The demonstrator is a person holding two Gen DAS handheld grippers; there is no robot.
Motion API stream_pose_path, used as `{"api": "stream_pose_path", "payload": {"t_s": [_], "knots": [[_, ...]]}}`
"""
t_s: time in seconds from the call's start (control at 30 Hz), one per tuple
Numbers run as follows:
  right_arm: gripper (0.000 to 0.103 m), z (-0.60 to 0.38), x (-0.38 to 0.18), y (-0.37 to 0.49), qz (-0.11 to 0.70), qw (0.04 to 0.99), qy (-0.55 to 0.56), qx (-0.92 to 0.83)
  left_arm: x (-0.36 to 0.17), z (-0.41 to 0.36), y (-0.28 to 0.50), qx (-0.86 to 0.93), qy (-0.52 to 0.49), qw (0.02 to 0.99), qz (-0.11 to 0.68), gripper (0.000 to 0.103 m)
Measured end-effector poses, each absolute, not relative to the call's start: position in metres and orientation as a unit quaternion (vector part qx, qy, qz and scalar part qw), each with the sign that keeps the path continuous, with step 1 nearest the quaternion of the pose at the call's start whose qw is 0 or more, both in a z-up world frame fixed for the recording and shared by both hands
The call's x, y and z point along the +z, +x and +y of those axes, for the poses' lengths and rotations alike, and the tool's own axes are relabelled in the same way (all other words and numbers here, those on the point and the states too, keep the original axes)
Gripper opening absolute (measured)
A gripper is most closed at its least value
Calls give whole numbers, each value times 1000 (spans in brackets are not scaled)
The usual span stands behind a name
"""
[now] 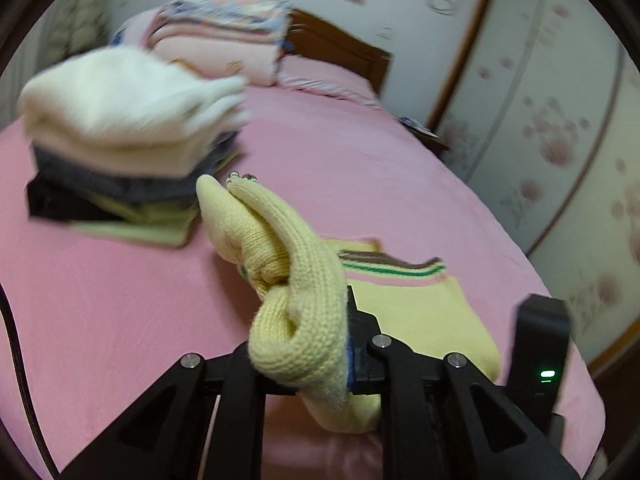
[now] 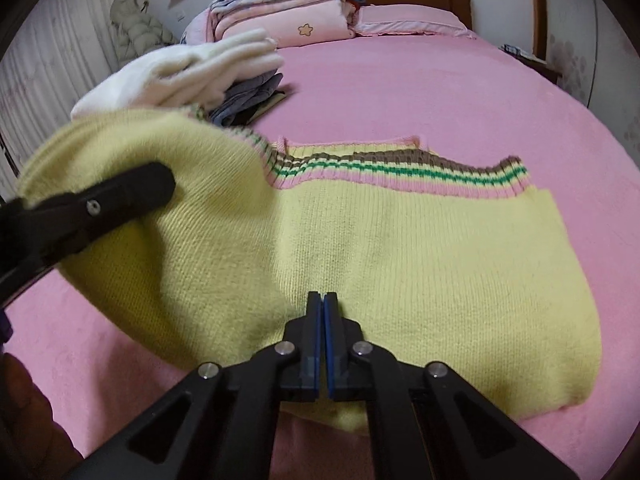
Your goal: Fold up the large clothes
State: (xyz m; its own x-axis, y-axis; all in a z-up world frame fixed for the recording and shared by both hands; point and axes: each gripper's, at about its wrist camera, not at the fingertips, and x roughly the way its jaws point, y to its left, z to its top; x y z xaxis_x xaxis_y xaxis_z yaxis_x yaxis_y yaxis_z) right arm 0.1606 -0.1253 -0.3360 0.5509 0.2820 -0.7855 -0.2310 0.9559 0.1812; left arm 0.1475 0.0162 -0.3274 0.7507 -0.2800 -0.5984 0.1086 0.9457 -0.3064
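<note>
A yellow knit sweater (image 2: 400, 248) lies across a pink bed (image 2: 440, 92), its striped hem (image 2: 400, 172) along the far edge and its long axis running side to side. The left gripper (image 1: 320, 320) has its fingers clenched on a bunched end of the sweater, raised off the bed. The right gripper (image 2: 323, 308), fingers pressed together and empty, points down at the near edge. A stack of folded clothes (image 2: 208, 76) sits beyond the raised end.

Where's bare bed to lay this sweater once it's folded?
Bare pink sheet lies between the yellow sweater and the pillow, out to the right edge. Crowded on the left: the folded clothes stack, with bedding behind it.
</note>
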Motion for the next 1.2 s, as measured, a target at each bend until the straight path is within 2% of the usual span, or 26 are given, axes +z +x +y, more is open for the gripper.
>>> {"api": "stream_pose_path", "payload": {"t_s": [0.33,0.6,0.83,0.87,0.9,1.0,1.03,1.2], "knots": [[0,-187,-342,149,462,851,193,155,-299,-88,167,-208,9,919,334,12],[0,-254,-325,91,473,850,203,109,-332,-173,178,-230,123,880,397,12],[0,-299,-330,78,486,853,187,37,-351,-204,169,-221,171,877,390,14],[0,-302,-330,79,486,853,188,33,-350,-203,165,-221,171,879,387,15],[0,-303,-328,80,484,855,185,30,-347,-201,164,-222,168,880,386,22],[0,-304,-323,79,479,860,175,22,-339,-187,160,-241,145,878,386,53],[0,-304,-319,79,478,861,174,20,-332,-182,156,-250,138,879,382,59],[1,-315,-290,82,470,866,169,15,-294,-152,134,-259,103,884,375,65]]}}
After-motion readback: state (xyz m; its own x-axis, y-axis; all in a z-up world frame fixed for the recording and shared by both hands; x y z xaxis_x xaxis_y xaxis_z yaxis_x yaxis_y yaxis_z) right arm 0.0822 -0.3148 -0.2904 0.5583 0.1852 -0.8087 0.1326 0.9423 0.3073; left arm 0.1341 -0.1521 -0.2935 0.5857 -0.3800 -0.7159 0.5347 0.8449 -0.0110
